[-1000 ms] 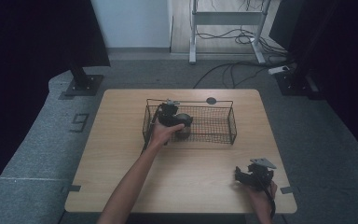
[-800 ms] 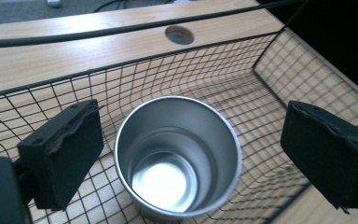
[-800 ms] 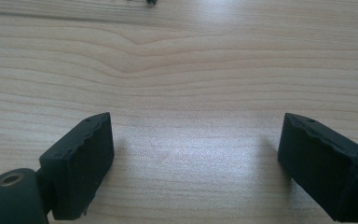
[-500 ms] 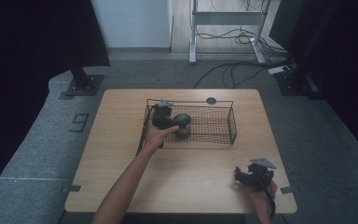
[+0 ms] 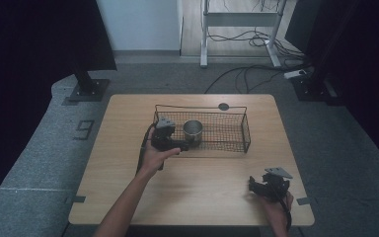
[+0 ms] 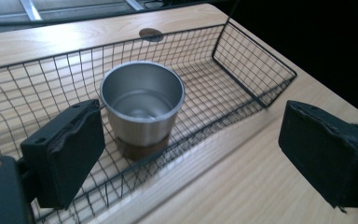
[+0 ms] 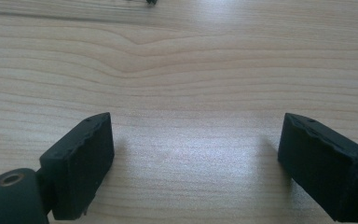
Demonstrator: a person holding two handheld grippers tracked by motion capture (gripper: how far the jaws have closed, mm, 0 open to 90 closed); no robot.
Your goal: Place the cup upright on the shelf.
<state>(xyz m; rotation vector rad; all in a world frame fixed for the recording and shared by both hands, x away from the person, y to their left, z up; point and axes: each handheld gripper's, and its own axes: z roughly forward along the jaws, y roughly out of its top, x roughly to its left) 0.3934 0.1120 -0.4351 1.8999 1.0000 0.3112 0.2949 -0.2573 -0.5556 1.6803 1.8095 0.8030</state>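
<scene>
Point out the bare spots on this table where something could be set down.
Free: the wood between the wire basket and the right tool; the table's near-left corner; the basket floor right of the steel cup. Crowded: the basket's left end, where the left tool stands open by the cup.
</scene>
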